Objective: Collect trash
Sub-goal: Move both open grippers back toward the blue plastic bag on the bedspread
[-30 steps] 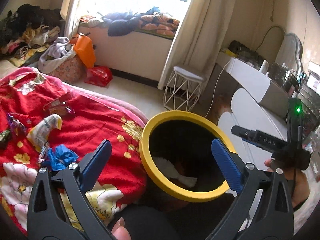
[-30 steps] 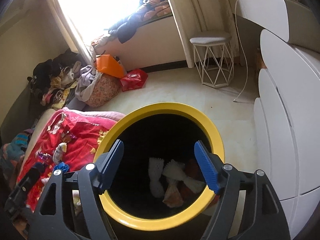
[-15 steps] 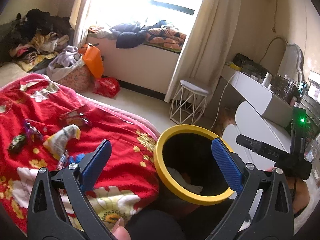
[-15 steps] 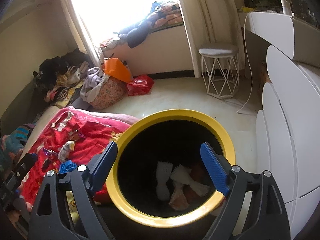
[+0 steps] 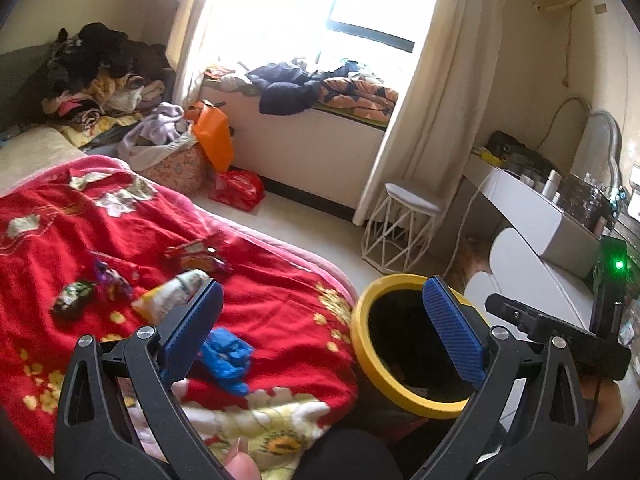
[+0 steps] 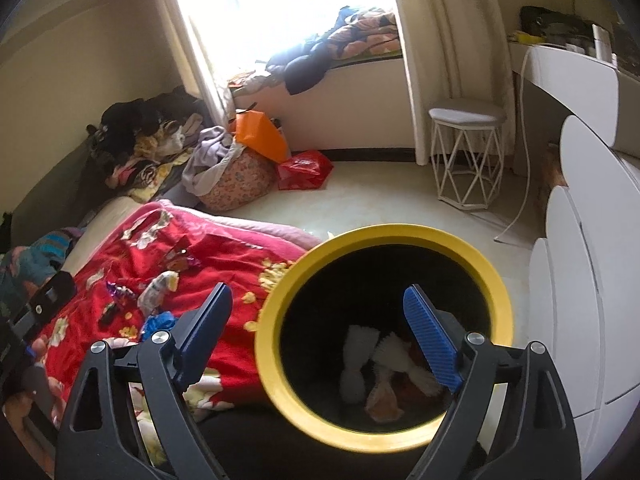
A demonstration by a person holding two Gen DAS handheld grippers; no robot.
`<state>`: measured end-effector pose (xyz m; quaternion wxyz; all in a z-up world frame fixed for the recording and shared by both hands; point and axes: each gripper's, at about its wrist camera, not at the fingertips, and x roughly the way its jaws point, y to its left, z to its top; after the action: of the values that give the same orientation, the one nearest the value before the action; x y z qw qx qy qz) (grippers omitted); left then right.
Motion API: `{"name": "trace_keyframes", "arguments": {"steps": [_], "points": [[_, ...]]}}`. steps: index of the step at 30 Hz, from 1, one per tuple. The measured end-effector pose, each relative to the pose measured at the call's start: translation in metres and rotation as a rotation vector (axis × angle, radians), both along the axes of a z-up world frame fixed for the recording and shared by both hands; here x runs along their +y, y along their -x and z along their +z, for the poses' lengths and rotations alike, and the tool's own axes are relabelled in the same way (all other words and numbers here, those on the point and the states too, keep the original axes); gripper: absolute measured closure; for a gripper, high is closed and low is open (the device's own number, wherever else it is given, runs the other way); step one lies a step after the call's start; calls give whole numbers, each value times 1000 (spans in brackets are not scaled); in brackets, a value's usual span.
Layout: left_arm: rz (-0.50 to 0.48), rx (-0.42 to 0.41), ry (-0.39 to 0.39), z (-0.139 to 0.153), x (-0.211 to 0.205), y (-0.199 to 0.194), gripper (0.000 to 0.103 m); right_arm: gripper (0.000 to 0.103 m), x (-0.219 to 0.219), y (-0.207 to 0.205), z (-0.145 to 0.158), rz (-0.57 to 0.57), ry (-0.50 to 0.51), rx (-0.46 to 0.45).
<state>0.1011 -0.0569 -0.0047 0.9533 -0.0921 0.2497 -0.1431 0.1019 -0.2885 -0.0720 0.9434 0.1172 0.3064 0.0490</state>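
**Both tools released, bin beside the bed, litter on the blanket**

Right tool (image 6: 318, 334): jaws spread wide and have just been opening, nothing between the pads. It hangs over the mouth of the yellow-rimmed bin (image 6: 276, 364), angled down into it. Inside the bin lie white crumpled wrappers (image 6: 358, 354) and an orange-tinted scrap; their exact kind cannot be told.

Left tool (image 5: 320, 330): jaws likewise apart, nothing gripped. One blue pad shows over the red blanket (image 5: 280, 312), the other over the bin's rim. A fingertip of the person shows at the bottom edge of the left wrist view, between the tool's arms.

Trash on the blanket, nearest first:
- blue crumpled wrapper (image 5: 228, 354), just beyond the left tool's left pad;
- pale snack bag (image 5: 170, 294), partly hidden by that pad;
- dark wrapper (image 5: 74, 298) and purple wrapper (image 5: 110, 278), close together;
- red packet (image 5: 192, 252), further up the bed.

The bin stands on the floor against the bed's corner. Beyond it are a white wire stool (image 5: 406, 226), a red bag (image 5: 240, 190) and an orange bag (image 5: 214, 140) below the window ledge, and piled clothes (image 5: 100, 76) in the far corner.
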Motion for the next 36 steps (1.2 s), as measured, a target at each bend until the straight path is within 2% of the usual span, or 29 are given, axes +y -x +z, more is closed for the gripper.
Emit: {"name": "trace_keyframes", "arguments": {"steps": [17,36], "points": [[135,-1,46,8,81,1,11,18,97,-14,17,197,42,-34],[301,20,60,-3,165,7,11,18,187,-25,8,366,102,-11]]}}
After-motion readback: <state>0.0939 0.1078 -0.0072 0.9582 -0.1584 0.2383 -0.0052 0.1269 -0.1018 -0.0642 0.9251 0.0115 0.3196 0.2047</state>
